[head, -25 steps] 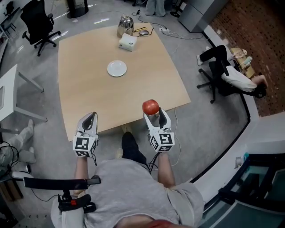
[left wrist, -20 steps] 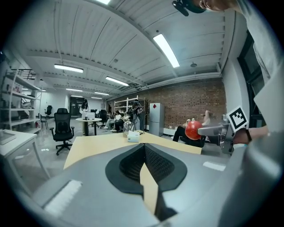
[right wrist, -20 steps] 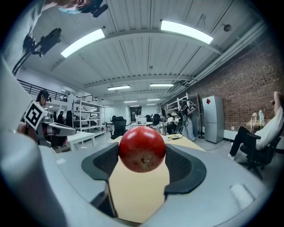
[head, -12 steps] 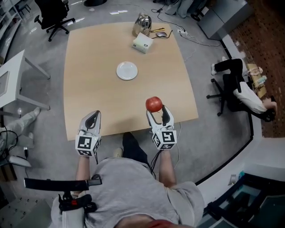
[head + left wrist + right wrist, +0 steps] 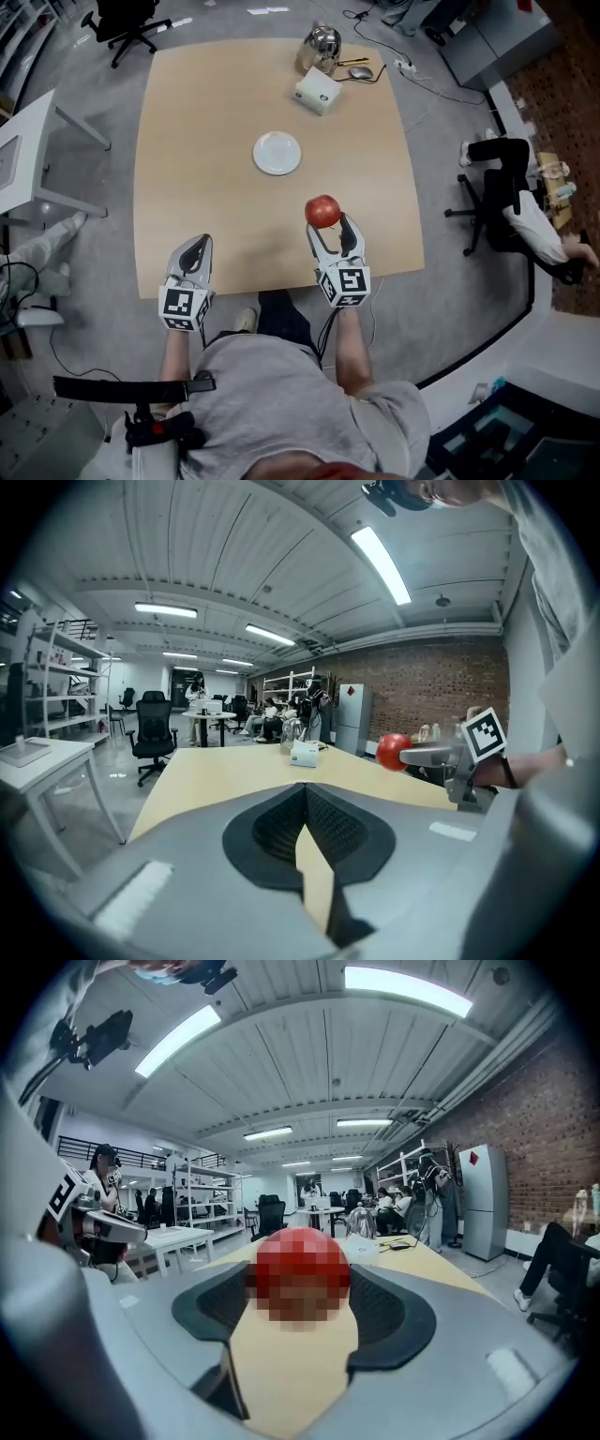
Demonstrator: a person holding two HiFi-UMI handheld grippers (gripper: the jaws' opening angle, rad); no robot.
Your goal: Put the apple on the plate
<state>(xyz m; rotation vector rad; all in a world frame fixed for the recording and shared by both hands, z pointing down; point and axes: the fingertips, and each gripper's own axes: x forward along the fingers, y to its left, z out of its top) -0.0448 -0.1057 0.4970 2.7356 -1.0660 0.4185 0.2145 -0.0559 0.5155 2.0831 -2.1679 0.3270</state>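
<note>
Half the job looks done: the right tool (image 5: 330,227) pinches the apple (image 5: 322,210) and holds it above the tabletop (image 5: 202,112), just inside the near edge. One step is left, I judge: carrying it to the empty plate (image 5: 277,153) near the tabletop's middle and releasing it. The left tool (image 5: 193,249), jaws pressed together on nothing, hangs by the near left corner.

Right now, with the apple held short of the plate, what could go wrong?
1. The apple is pinched only at the tips of the right gripper; it could slip and roll off the near edge of the table.
2. The plate is small and looks flat: released off-centre, the apple may roll off it.
</note>
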